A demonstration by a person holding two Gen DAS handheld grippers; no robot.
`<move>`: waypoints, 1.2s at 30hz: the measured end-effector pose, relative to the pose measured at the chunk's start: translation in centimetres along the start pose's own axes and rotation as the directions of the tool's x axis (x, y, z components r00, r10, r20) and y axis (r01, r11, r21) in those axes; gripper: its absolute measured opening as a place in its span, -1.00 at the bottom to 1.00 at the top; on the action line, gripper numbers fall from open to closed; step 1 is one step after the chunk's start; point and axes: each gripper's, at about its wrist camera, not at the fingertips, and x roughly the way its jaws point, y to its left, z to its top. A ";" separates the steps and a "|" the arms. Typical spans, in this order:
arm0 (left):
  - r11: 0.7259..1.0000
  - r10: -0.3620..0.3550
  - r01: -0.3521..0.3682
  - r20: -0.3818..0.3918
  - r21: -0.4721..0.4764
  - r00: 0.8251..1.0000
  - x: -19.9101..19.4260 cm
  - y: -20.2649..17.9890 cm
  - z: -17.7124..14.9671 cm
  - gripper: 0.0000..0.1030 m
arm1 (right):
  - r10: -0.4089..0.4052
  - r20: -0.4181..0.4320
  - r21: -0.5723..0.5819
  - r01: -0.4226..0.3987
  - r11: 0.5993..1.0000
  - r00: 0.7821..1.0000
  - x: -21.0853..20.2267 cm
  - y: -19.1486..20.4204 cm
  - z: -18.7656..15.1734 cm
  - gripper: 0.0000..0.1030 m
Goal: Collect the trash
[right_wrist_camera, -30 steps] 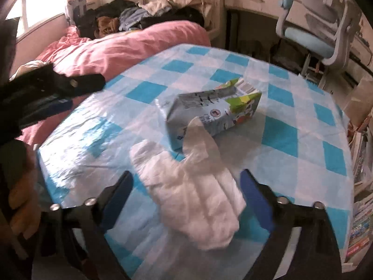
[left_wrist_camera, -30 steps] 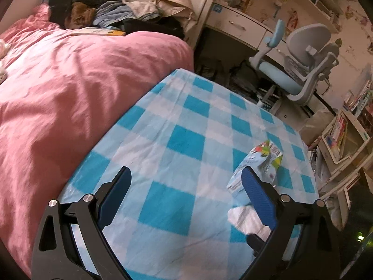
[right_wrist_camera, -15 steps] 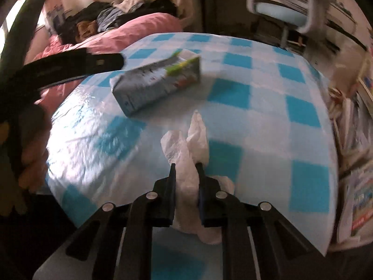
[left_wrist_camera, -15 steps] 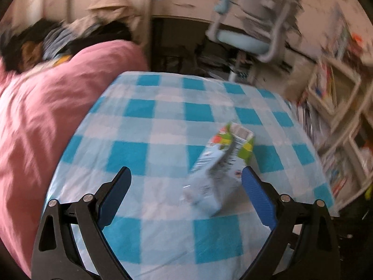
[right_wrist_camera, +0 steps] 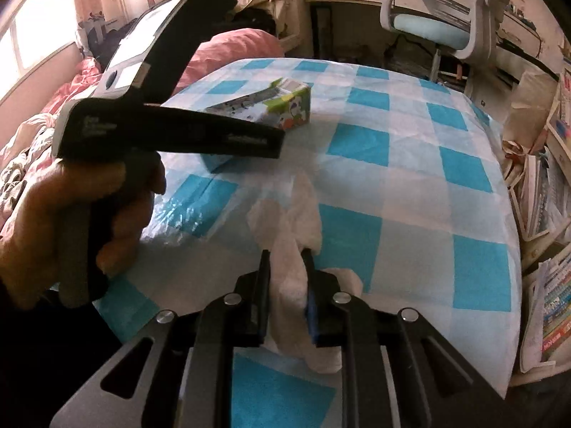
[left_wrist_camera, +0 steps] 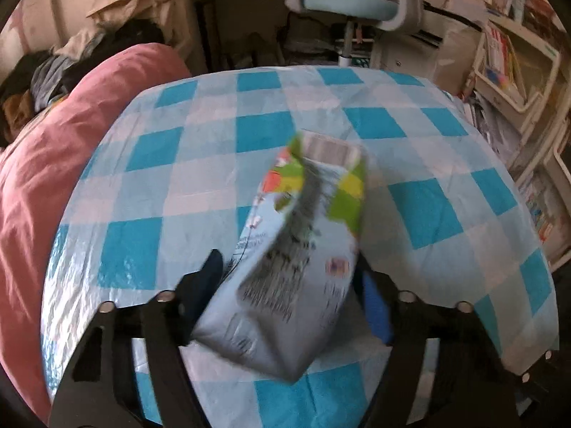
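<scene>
Since the earlier frames, the left gripper has been brought over the carton, which was then off to its right; its fingers are now closing with the carton between them, though blur hides whether the pads press on it. The carton's near end is covered by the gripper body in the right wrist view, where only its green far end can be seen lying on the checked surface. The crumpled white tissue is pinched between the fingers of the right gripper, its lower part hidden behind them. A hand is seen gripping the left handle. A pink bed lies alongside, a desk chair beyond
</scene>
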 end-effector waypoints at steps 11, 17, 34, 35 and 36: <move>0.984 0.033 -0.038 -0.030 -0.174 0.999 -4.0 5.0 -5.4 0.24 | 0.010 0.010 -0.034 -0.009 0.999 1.000 -0.2 1.4 -0.4 -0.26; 0.979 0.097 -0.099 -0.020 -0.179 0.995 -4.4 5.1 -6.5 0.57 | -0.008 0.013 -0.041 0.008 0.999 1.000 -0.2 1.3 -0.7 -0.05; 0.985 0.078 -0.080 -0.020 -0.151 0.997 -4.0 4.3 -5.7 0.60 | -0.004 0.019 -0.040 0.005 0.999 1.000 0.1 1.4 -0.4 -0.05; 0.985 0.077 -0.079 -0.020 -0.151 0.997 -4.0 4.3 -5.7 0.60 | -0.003 0.020 -0.037 0.003 0.999 1.000 0.1 1.4 -0.4 -0.05; 0.986 0.075 -0.078 -0.021 -0.150 0.997 -3.9 4.2 -5.6 0.60 | -0.002 0.021 -0.036 0.002 0.999 1.000 0.1 1.4 -0.4 -0.05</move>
